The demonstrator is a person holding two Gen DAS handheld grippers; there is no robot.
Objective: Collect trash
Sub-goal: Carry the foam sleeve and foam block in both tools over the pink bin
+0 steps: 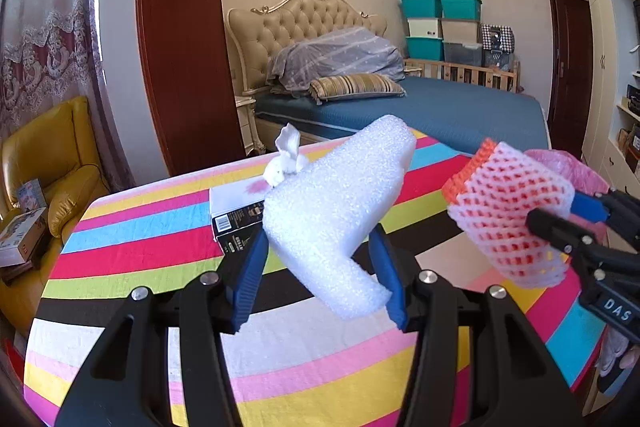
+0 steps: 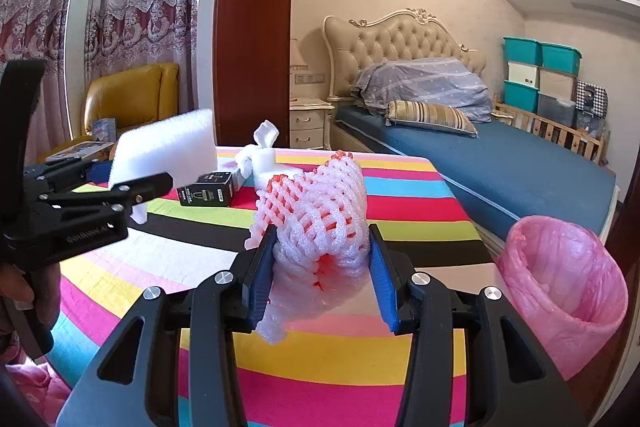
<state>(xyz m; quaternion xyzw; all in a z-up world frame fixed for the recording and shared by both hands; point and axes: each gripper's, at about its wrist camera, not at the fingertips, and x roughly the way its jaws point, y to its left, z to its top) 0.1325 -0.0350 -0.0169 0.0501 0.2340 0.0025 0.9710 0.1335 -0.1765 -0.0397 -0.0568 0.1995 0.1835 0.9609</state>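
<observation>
Presently both claws carry trash above the striped surface (image 1: 132, 227). Left claw (image 1: 320, 279): pinching a white foam block (image 1: 332, 211), whose long axis runs forward and up past the fingertips, tilted toward the right. Beyond it, resting on the surface, lie a small black-and-white box (image 1: 234, 223) and a crumpled white tissue (image 1: 284, 163), both partly masked by the foam. Right claw (image 2: 320, 267): closed on a pink foam fruit net (image 2: 316, 211), its tube pointing forward along the fingers. The pink-lined bin (image 2: 560, 287) stands low and to the right of this claw, just off the surface's edge, so the right claw is judged nearer to it. Hidden: the bin's floor, its contents, and, from the left wrist view, most of its rim behind the net.
</observation>
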